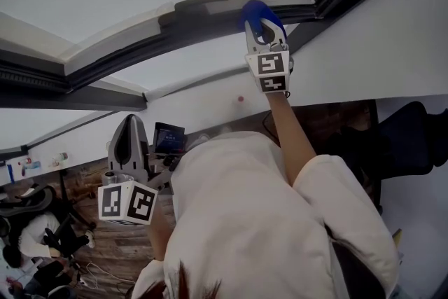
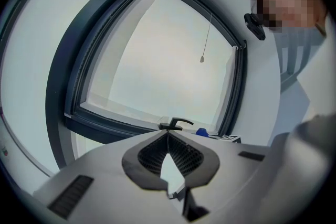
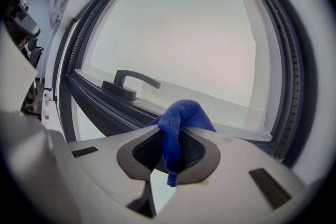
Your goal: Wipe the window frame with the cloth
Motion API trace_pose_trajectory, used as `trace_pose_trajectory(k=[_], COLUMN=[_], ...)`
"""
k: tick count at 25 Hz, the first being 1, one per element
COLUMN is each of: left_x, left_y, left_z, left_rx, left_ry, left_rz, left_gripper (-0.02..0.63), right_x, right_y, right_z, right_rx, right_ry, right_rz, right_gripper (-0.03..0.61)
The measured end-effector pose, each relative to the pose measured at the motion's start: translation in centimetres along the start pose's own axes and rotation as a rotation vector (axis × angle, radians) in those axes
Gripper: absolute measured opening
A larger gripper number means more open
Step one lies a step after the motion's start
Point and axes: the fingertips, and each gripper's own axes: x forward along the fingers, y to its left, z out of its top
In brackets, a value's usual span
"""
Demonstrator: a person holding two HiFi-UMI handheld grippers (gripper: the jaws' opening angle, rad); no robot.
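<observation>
Blue cloth (image 3: 181, 118), bunched into a soft peak, is clamped between the jaws of the right gripper (image 3: 170, 139), and a short tail hangs down between the pads. The person's right arm reaches up. In the head view the cloth (image 1: 257, 16) sits up against the dark lower rail of the window frame (image 1: 203, 28), near its right-hand corner; whether it actually presses on the rail cannot be told.

The rail's long axis runs left to right across the gripper's nose, so a wipe would likely travel sideways along it. A dark window handle (image 3: 131, 81) sits on the rail just left of the cloth and would probably get in the way of a leftward stroke.

The right gripper is far nearer the frame than the left gripper (image 1: 129, 133), which is held low beside the person's body, well apart from the window. Its jaws are together with nothing between them.

The frame looks smooth, dark and grooved, set around a pale, featureless pane (image 3: 184, 34). Below it is a white wall (image 1: 210, 105). Far below lie a wooden floor (image 1: 119, 248) and an office chair (image 1: 28, 203).
</observation>
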Motion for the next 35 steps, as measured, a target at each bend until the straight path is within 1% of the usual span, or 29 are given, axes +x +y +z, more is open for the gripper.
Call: trace_pose_trajectory(k=[9, 16, 23, 31, 35], left_x=[0.1, -0.6, -1.4, -1.8, -2.1], left_y=[-1.1, 0.1, 1.4, 2.5, 3.1], left_z=[0.0, 0.4, 1.0, 1.7, 1.9], left_rx=[-0.007, -0.010, -0.011, -0.012, -0.014], left_ry=[0.003, 0.001, 0.005, 0.009, 0.015], left_rz=[-0.059, -0.054, -0.051, -0.063, -0.068], left_gripper=[0.011, 0.011, 0.011, 0.011, 0.011], right_x=[0.3, 0.7, 1.0, 1.4, 1.5], right_y=[3.4, 5.5, 7.7, 10.4, 11.8], right_z=[1.2, 2.0, 2.6, 3.4, 3.9], right_rx=[-0.035, -0.053, -0.044, -0.067, -0.055], right_ry=[0.001, -0.002, 0.002, 0.006, 0.013], right_rz=[0.044, 0.066, 0.083, 0.122, 0.138], right_gripper=[0.041, 0.041, 0.041, 0.041, 0.041])
